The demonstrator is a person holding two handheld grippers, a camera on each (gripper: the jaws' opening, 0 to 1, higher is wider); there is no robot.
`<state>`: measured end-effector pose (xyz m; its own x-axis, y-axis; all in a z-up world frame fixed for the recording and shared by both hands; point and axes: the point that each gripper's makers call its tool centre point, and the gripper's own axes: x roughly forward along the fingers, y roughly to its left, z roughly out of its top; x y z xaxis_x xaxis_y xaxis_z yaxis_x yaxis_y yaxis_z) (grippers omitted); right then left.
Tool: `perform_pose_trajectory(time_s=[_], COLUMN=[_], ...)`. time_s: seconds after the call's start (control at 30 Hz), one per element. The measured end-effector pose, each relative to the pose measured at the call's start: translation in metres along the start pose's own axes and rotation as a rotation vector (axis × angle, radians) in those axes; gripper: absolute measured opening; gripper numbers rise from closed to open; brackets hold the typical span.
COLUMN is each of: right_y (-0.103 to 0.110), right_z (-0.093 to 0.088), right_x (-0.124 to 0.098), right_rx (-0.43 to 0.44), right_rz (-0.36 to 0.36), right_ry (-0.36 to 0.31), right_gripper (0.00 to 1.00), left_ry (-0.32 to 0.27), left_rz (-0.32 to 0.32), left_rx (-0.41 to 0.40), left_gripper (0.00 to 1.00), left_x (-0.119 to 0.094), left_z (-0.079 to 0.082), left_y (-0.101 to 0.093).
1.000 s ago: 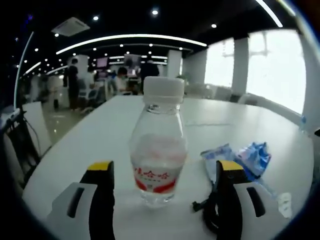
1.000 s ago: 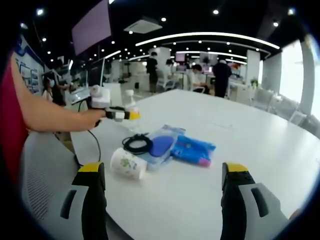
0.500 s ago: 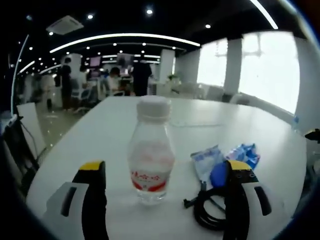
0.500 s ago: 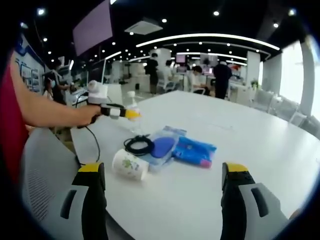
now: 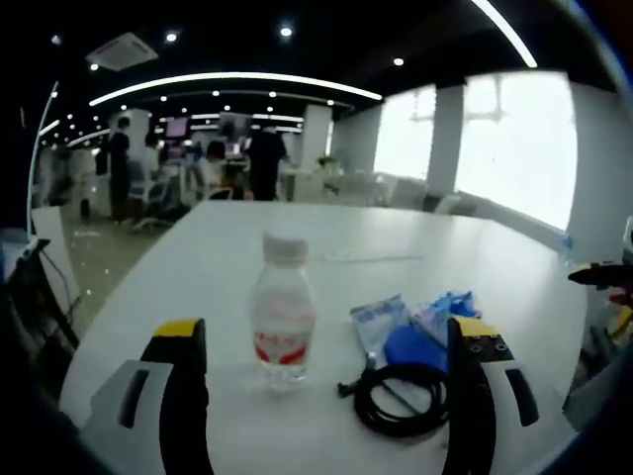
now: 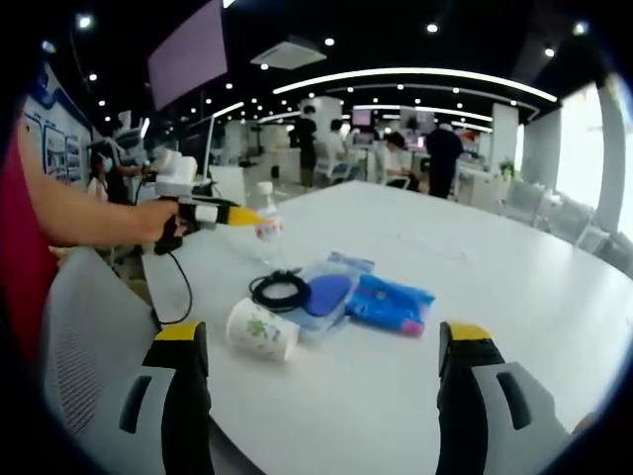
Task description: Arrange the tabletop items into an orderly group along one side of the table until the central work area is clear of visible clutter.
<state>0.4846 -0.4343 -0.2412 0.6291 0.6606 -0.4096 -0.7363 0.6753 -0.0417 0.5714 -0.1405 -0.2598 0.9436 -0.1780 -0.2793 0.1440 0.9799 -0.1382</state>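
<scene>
Right gripper view: white surface (image 6: 514, 287) carrying a loose cluster at 10 o'clock — blue packets (image 6: 388, 302), coiled black cable (image 6: 279, 291), tipped paper cup (image 6: 261, 330), upright water bottle (image 6: 264, 230) farthest off. Right tongs (image 6: 321, 371) spread wide, empty, hovering near the edge. Left tongs (image 5: 321, 361) likewise gaping, bottle standing free at 11 o'clock between the jaws. Step in hand, probably: bottle just set down; next, gathering cup and cable beside it. Compared with a second ago, bottle smaller in the left gripper view, tongs drawn back; cable exposed more fully.
</scene>
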Motion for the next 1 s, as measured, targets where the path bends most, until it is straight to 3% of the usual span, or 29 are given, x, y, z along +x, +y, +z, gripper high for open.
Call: perform_pose_trajectory(time_s=[0.53,0.77,1.0], right_y=[0.009,0.013,0.017], right_z=[0.017,0.031,0.042], right_x=[0.008,0.018,0.032], right_rx=[-0.037,-0.055,-0.074], right_rz=[0.022,0.038,0.054], right_ry=[-0.02,-0.037,-0.044], right_gripper=[0.96,0.96,0.96], left_ry=[0.044,0.095,0.124], left_rz=[-0.111,-0.158,-0.179], left_rx=[0.01,0.033,0.057], left_gripper=[0.96,0.94,0.91], left_x=[-0.033,-0.035,-0.032], left_z=[-0.009,-0.022,-0.03], left_y=[-0.042,-0.06,-0.065])
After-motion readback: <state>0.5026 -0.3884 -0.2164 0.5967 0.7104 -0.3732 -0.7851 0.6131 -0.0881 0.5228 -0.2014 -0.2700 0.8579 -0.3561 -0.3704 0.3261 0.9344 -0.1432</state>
